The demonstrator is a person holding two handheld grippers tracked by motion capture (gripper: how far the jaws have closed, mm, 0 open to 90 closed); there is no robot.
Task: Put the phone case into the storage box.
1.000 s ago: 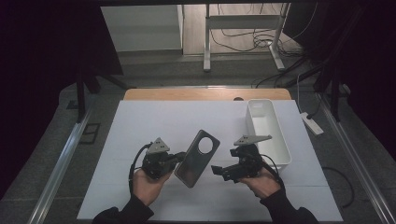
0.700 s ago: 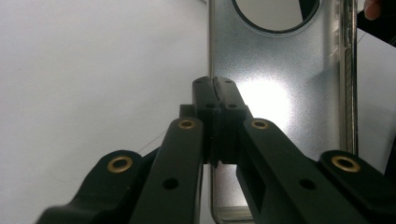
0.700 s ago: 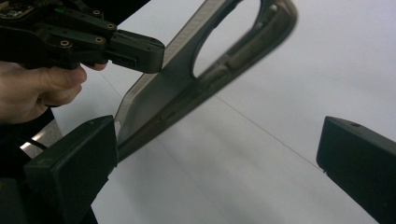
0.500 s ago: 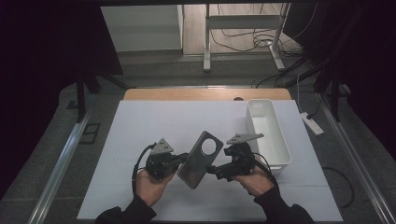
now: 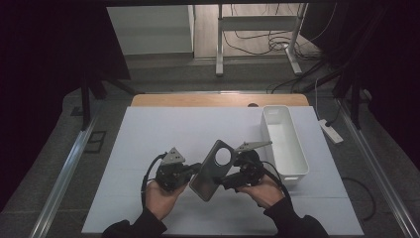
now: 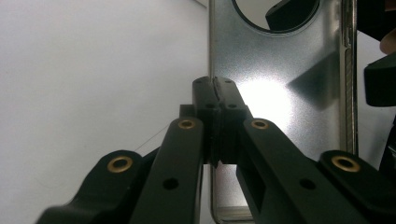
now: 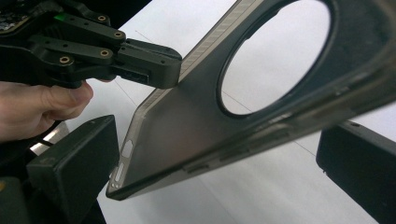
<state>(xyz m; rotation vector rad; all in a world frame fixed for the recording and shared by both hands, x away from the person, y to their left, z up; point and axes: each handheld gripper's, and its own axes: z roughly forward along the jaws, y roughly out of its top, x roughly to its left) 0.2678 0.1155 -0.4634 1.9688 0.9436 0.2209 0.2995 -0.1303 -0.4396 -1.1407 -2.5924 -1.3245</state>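
Two grippers meet on one phone case (image 5: 212,171), which you hold tilted above the white table (image 5: 148,139), a little to the left of the white bin (image 5: 285,141).

On the case's left edge, your left gripper (image 5: 194,169) pinches the rim: in the left gripper view its black jaws are pressed together on the thin side wall (image 6: 213,88), and it has kept its place over the last second. The case has dropped slightly toward you and turned a touch since a second ago.

To the case's right, your right gripper (image 5: 225,182) has come in from beside the bin and now sits at the case's lower right edge. In the right gripper view its blocky pads (image 7: 74,163) stand spread on either side of the case (image 7: 187,121), not yet touching it. That suggests you are setting up a second hold or a handover; close only once the edge lies squarely between the pads.

Look at the case itself: a smoky, translucent shell with a matte speckled back, a large round camera cutout, rounded corners, and small slots and button bumps along its side. The bin to its right is smooth white plastic, long and open.
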